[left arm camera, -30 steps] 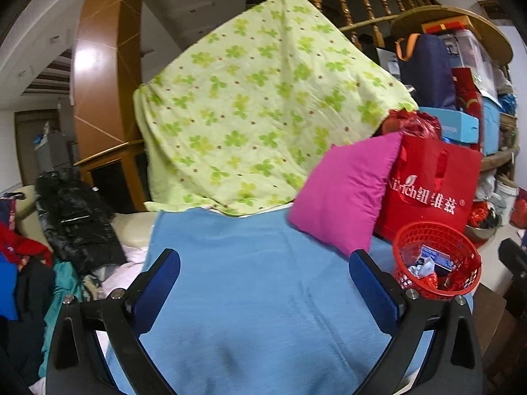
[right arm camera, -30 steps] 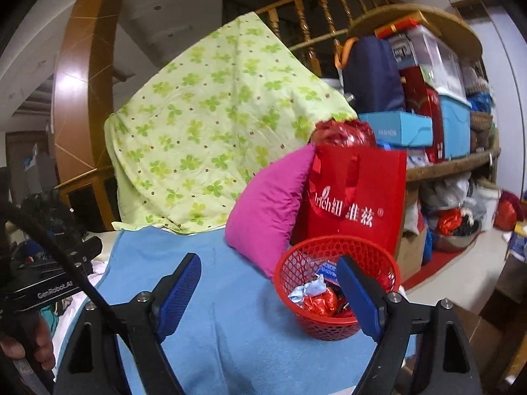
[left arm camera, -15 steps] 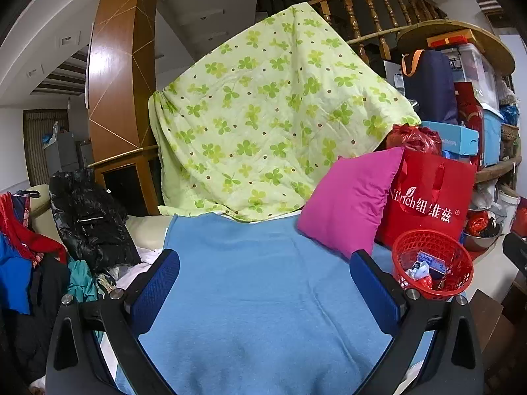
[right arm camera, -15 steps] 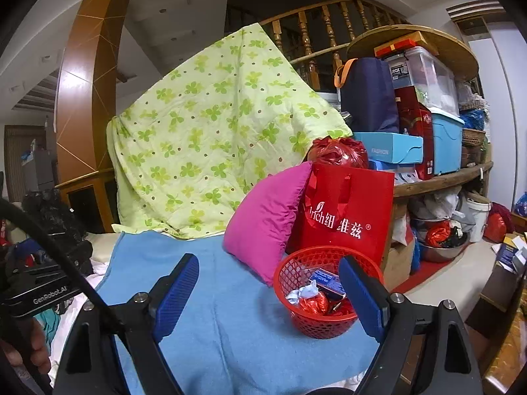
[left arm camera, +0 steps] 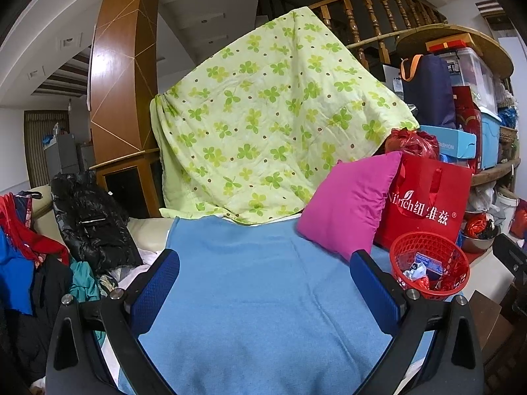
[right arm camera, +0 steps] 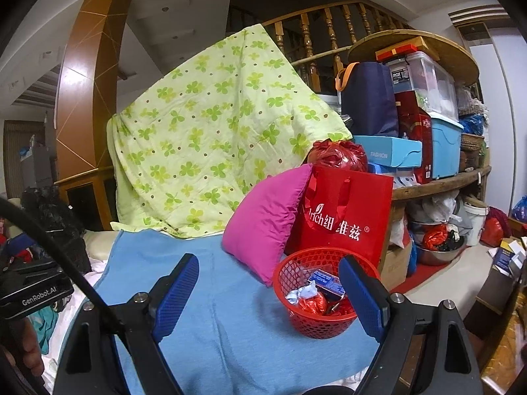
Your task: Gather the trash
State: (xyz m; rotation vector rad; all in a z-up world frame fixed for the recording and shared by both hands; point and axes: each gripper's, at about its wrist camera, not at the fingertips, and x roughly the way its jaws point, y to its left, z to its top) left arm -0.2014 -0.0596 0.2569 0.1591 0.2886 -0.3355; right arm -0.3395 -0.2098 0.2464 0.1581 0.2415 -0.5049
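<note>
A red mesh basket stands on the blue blanket at its right end, holding wrappers and a small blue packet. It also shows in the left wrist view, to the right. My left gripper is open and empty above the blanket's middle. My right gripper is open and empty, held back from the basket, which sits just inside its right finger.
A pink cushion and a red paper bag lean behind the basket. A green clover quilt hangs at the back. Clothes and a black jacket pile at left. Cluttered shelves stand at right.
Both grippers have pulled back and up from the blanket, so the basket looks smaller and farther. Both stay open and empty.
</note>
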